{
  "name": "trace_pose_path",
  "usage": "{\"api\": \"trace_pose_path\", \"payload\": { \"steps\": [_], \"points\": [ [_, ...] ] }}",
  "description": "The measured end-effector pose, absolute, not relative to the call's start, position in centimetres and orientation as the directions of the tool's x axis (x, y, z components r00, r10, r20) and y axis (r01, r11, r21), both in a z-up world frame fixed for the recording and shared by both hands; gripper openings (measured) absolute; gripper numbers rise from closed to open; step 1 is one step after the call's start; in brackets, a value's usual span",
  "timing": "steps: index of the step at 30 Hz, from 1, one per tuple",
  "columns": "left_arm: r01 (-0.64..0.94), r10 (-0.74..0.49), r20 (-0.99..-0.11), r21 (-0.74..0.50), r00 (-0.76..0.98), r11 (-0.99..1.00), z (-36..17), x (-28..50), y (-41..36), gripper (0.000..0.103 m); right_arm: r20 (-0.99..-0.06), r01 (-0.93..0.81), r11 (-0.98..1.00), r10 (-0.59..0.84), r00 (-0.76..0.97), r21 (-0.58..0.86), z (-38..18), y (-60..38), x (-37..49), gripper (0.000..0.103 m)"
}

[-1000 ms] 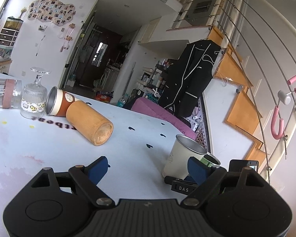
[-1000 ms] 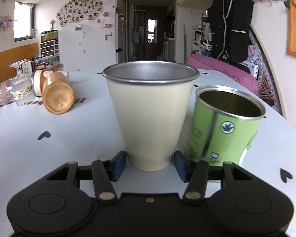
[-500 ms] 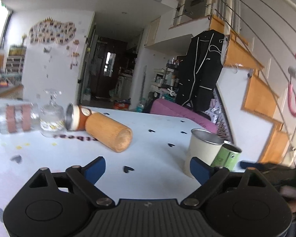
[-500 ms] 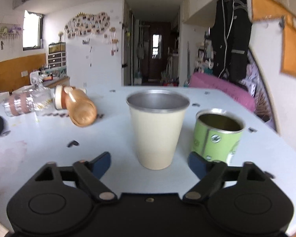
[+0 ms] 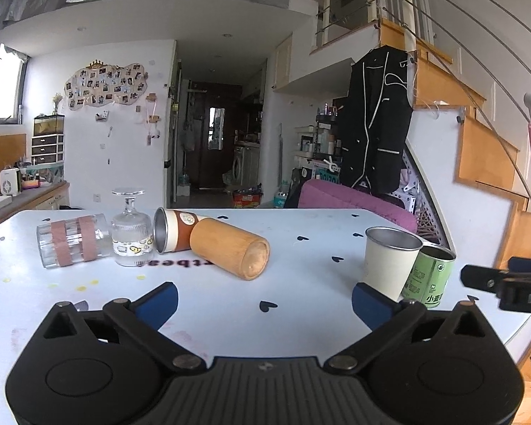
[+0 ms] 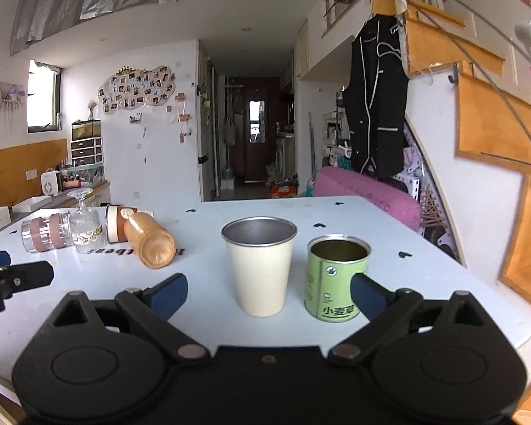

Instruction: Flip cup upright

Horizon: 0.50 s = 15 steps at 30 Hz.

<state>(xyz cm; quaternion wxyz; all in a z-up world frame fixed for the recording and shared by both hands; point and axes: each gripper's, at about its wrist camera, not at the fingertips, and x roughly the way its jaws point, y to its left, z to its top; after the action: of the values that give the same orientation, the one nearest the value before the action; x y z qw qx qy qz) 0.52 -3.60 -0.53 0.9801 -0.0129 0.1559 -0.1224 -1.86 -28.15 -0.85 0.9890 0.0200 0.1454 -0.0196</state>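
Already the cream cup (image 6: 259, 269) was set upright on the bench (image 6: 424, 265), just left of the green tin (image 6: 337, 279). Both the right gripper (image 6: 267, 292) and left gripper (image 5: 263, 299) were held open, empty. Only withdrawal was judged needed.

The cream metal cup (image 6: 259, 270) is standing upright on the pale blue table (image 6: 424, 269), its steel-rimmed mouth facing up and its narrower base resting flat. It is sitting just left of the green tin can (image 6: 337, 278), with a small gap between them, and is showing the same pose in the left wrist view (image 5: 390, 262).
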Motion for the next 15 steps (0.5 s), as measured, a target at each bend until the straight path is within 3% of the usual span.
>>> {"api": "trace_pose_path", "payload": {
  "steps": [15],
  "points": [
    [0.186,-0.182,-0.333,-0.02,0.925,0.982,-0.7,0.3,-3.9,0.103,-0.277,0.07,0.997,-0.062,0.959,0.019,-0.3,-28.0,-3.7,0.103]
  ]
}}
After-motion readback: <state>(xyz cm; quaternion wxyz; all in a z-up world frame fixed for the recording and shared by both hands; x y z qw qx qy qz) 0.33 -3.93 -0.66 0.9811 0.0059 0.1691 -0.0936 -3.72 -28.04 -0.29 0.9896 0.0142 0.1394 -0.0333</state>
